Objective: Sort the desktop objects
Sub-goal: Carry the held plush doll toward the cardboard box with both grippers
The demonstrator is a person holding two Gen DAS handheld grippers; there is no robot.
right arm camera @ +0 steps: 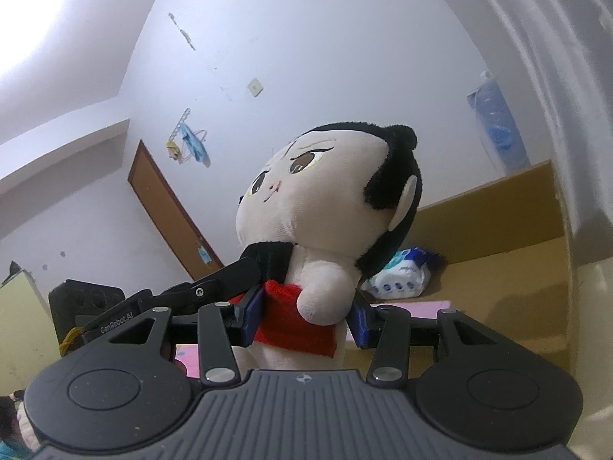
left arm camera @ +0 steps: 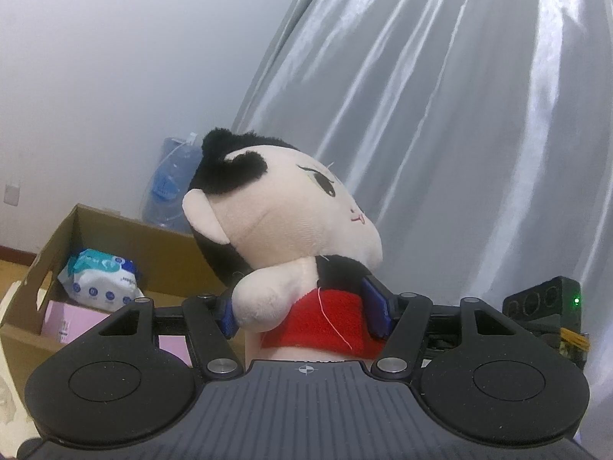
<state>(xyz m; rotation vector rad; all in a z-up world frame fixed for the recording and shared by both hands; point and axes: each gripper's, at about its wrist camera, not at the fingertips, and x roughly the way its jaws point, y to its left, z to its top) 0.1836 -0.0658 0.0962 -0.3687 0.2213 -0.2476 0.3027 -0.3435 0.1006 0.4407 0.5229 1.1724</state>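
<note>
A plush doll (left arm camera: pixel 291 222) with black hair, a pale face and a red bib is held upright in the air between both grippers. My left gripper (left arm camera: pixel 306 314) is shut on the doll's torso, its blue pads pressing both sides. My right gripper (right arm camera: pixel 306 322) is shut on the same doll (right arm camera: pixel 325 207) from the opposite side. The left gripper's body shows in the right wrist view (right arm camera: pixel 161 303). The right gripper's body shows in the left wrist view (left arm camera: pixel 544 306). The doll's legs are hidden behind the gripper bodies.
An open cardboard box (left arm camera: pixel 126 237) stands behind and below the doll, also in the right wrist view (right arm camera: pixel 498 222). It holds a pack of wet wipes (left arm camera: pixel 101 280) and a pink item (left arm camera: pixel 72 322). A blue water jug (left arm camera: pixel 172 188), grey curtain (left arm camera: pixel 440 115) and brown door (right arm camera: pixel 168 207) stand behind.
</note>
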